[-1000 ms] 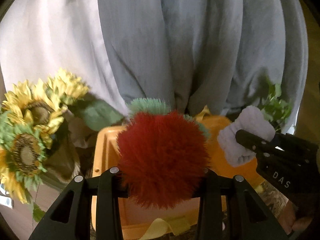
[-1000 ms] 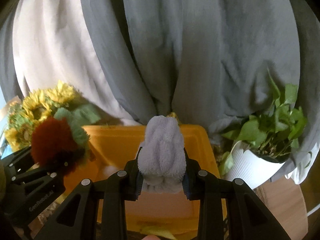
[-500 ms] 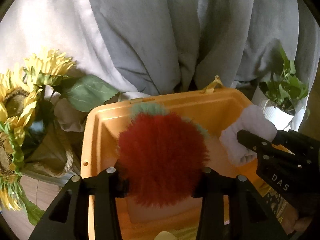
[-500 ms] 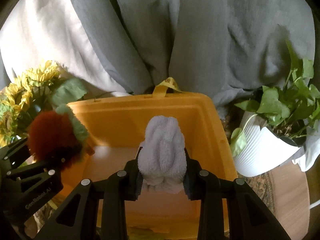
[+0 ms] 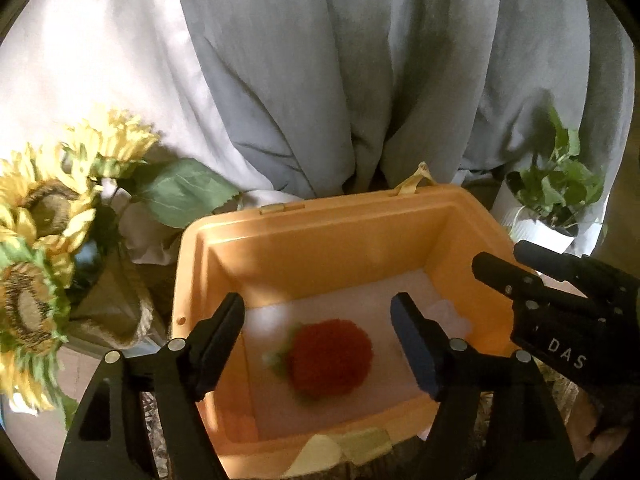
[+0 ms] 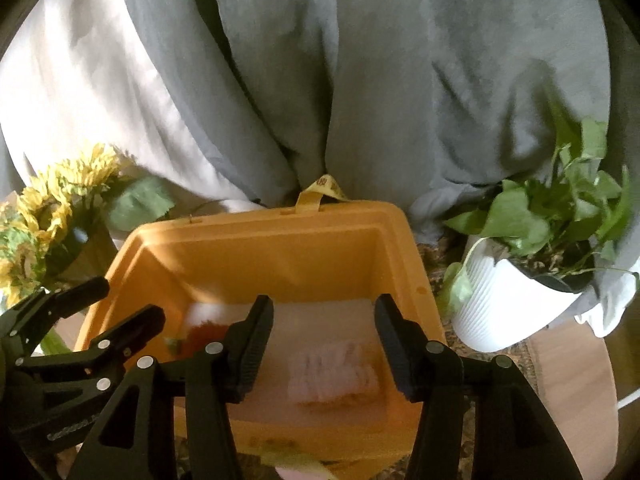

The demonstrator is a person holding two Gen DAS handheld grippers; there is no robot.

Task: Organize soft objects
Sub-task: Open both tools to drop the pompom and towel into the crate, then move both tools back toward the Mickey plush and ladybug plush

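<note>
Left black two-finger gripper point(image 5: 318, 326) hung over the near edge of the orange plastic bin point(image 5: 320, 236), fingers spread wide w/ nothing between them. Right black two-finger gripper point(image 6: 324, 326) sat beside it, over the same bin, jaws also wide apart & empty. Below the left one, the fluffy red pom-pom w/ green fringe point(image 5: 330, 356) lay on the bin's pale floor, left-centre, blurred. The white rolled terry cloth point(image 6: 334, 376) lay on the floor to the pom-pom's right, under the right gripper, also blurry; can't tell if the two touched. Left of the bin, just outside its wall, stood the yellow sunflower bunch point(image 5: 44, 248). To the right, near the bin, the white ribbed pot w/ green leafy plant point(image 6: 516, 304). Behind it all hung grey & white draped fabric point(image 5: 320, 80)
</note>
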